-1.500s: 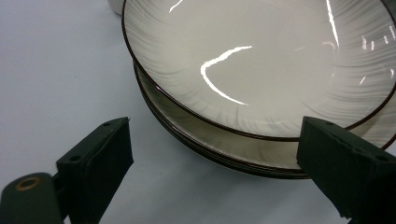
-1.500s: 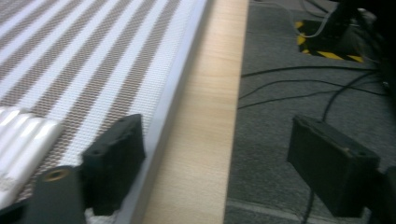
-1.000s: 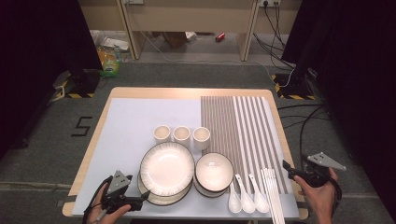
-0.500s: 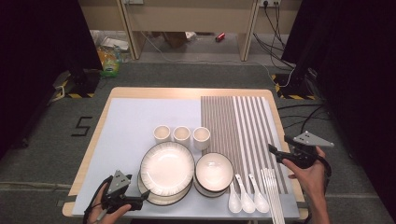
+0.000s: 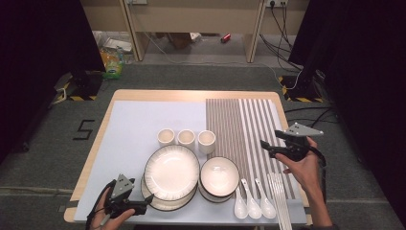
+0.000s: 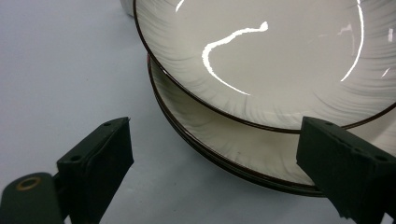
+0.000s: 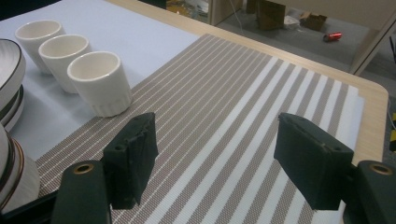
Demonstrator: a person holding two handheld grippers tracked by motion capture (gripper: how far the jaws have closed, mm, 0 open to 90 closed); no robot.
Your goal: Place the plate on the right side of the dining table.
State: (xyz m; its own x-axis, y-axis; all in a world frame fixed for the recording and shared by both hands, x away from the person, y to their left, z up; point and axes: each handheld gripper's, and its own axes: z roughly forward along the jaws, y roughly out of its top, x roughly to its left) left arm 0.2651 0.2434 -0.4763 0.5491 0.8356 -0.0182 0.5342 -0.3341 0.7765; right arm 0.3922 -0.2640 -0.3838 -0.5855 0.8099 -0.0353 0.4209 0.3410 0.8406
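Observation:
A stack of white, dark-rimmed plates (image 5: 171, 172) sits near the table's front edge. My left gripper (image 5: 148, 199) rests open at its front-left rim. In the left gripper view the left gripper (image 6: 217, 140) straddles the lower plate's (image 6: 243, 154) edge without touching it. My right gripper (image 5: 265, 146) hovers above the striped mat (image 5: 244, 124), pointing left. Its jaws have just been closing a little, but the right gripper (image 7: 219, 135) still stands open with nothing between them, over the striped mat (image 7: 233, 116).
Three white cups (image 5: 186, 139) stand in a row behind the plates; the nearest cup (image 7: 100, 81) is left of my right jaws. Stacked bowls (image 5: 219, 176), three spoons (image 5: 251, 203) and chopsticks (image 5: 279, 201) lie at the front right. A pale mat (image 5: 139, 120) covers the left half.
My right hand has lifted from the table's right edge and moved inward and away, over the striped mat. The left gripper has stayed at the plates.

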